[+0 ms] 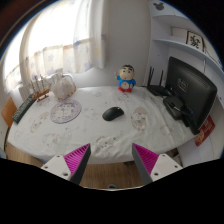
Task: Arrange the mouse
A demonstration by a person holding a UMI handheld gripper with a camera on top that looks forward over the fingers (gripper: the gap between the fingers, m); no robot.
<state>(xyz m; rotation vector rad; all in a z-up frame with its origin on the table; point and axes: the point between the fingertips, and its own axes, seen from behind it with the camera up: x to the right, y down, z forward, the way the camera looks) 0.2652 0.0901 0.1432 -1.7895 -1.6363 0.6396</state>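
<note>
**One mouse untouched: the grasp has yet to begin**

One small dark computer mouse [113, 113] lies near the middle of the white cloth-covered surface [100, 140], well beyond the tongs [112, 160], whose two fingers with magenta pads [78, 158] stand apart and hold nothing. By this evidence the task is at its outset: approach, grasp and placement all appear to remain.

Taking the mouse as landmark: a round silver disc-like object [65, 112] lies to its left; a colourful cartoon figurine [126, 79] stands behind it near the far edge; a black flat monitor [192, 88] stands to its right, with a dark object at its foot, probably a keyboard, though this cannot be told for certain. Between the mouse and the near edge of the surface the cloth is bare, which offers a direct forward path. Room to the right of the mouse seems tighter, given the monitor; the left side, short of the disc, looks more open.
</note>
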